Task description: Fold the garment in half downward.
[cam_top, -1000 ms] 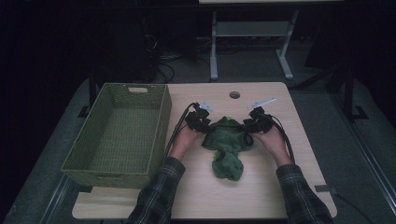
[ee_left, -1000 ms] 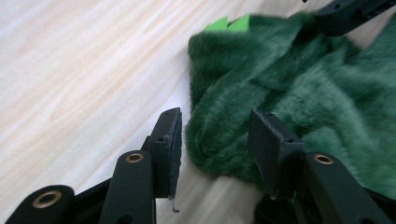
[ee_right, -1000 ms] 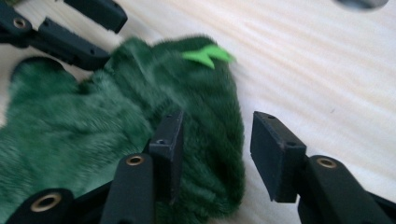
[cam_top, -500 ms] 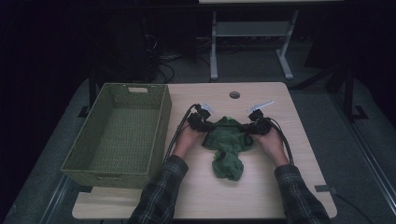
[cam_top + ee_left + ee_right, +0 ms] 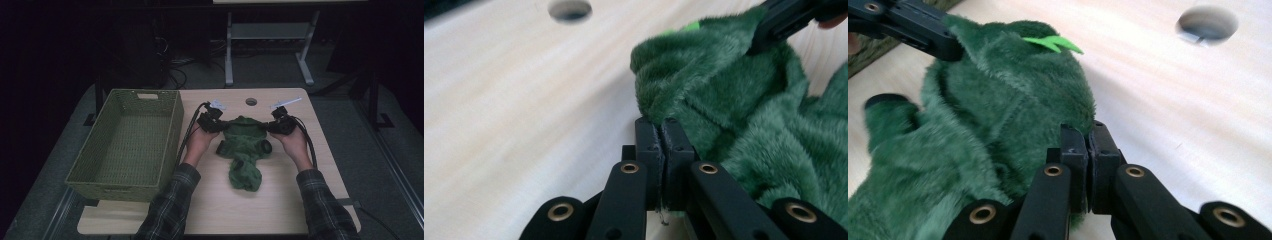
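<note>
Fuzzy dark green plush garment (image 5: 245, 150) lies on the pale wooden table (image 5: 300, 210), right of the woven green rectangular basket (image 5: 127, 145), which looks empty. Its far edge is bunched up between the two hands; the rest trails toward the near side.

Left gripper (image 5: 216, 125): jaws have just been closing and now stand pinched together on a fold of the plush at its far left corner; the left gripper view shows the fur (image 5: 734, 115) caught right at the black fingertips (image 5: 650, 135). Right gripper (image 5: 272, 126): same, jaws just closed, nipping the far right corner (image 5: 1013, 115). A small bright green tag (image 5: 1053, 44) sits on top of the fabric.

Step in hand, as I read it: both corners gripped, lift beginning. Next move likely calls for raising both corners together, keeping the fabric taut so neither thin pinch slips, then carrying it left over the basket rim.
</note>
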Tool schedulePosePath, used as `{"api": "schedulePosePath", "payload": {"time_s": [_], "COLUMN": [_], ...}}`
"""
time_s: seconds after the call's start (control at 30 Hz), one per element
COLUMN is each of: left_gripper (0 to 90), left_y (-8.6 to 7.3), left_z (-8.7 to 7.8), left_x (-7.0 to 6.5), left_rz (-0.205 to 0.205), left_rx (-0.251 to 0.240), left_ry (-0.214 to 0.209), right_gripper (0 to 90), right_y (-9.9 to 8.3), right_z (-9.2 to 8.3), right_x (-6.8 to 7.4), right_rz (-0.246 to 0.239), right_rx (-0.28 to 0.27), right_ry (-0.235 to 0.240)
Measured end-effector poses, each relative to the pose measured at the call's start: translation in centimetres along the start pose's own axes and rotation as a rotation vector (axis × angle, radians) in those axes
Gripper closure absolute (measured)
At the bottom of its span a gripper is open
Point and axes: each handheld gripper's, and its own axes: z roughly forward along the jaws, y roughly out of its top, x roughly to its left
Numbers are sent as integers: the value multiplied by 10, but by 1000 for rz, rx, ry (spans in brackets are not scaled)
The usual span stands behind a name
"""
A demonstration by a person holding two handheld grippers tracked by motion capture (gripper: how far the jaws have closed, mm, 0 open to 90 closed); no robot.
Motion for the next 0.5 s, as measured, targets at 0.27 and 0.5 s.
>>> {"api": "schedulePosePath", "payload": {"time_s": [0.27,0.5], "left_gripper": [882,881], "left_y": [20,14], "left_z": [-20,-38], "left_x": [-4,-26], "left_rz": [10,52], "left_rx": [-75,-102], "left_ry": [7,-31], "right_gripper": [877,877], "right_y": [24,11], "right_z": [-21,-41], "right_x": [2,19], "right_rz": [-28,-98], "right_rx": [-50,-97], "right_ry": [-14,11]}}
